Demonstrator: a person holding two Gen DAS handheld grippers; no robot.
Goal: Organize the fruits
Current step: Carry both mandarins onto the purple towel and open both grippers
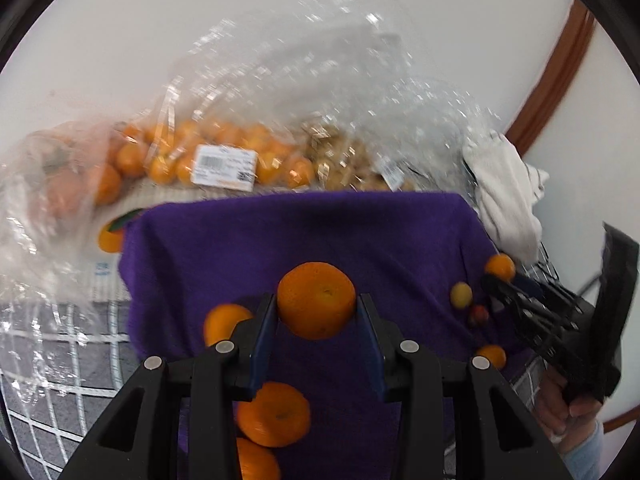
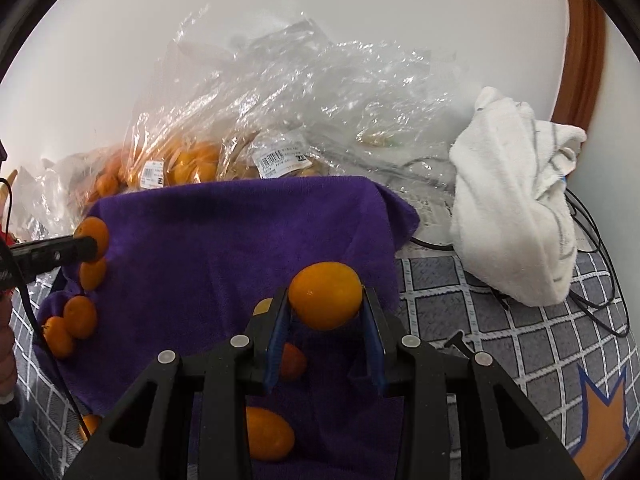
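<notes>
Each gripper holds one orange above the purple towel (image 1: 360,232): left gripper (image 1: 316,312), right gripper (image 2: 325,304). Several oranges already lie on it; bagged fruit (image 1: 224,160) behind remains unsorted.

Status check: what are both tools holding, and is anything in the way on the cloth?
Left tool shut on a mandarin. Right tool shut on a small orange. Loose mandarins below on purple cloth. Nothing blocking.

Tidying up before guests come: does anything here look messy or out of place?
Yes. A crumpled white towel lies heaped beside the purple cloth, with empty clear plastic bags piled behind. Each gripper holds an orange.
</notes>
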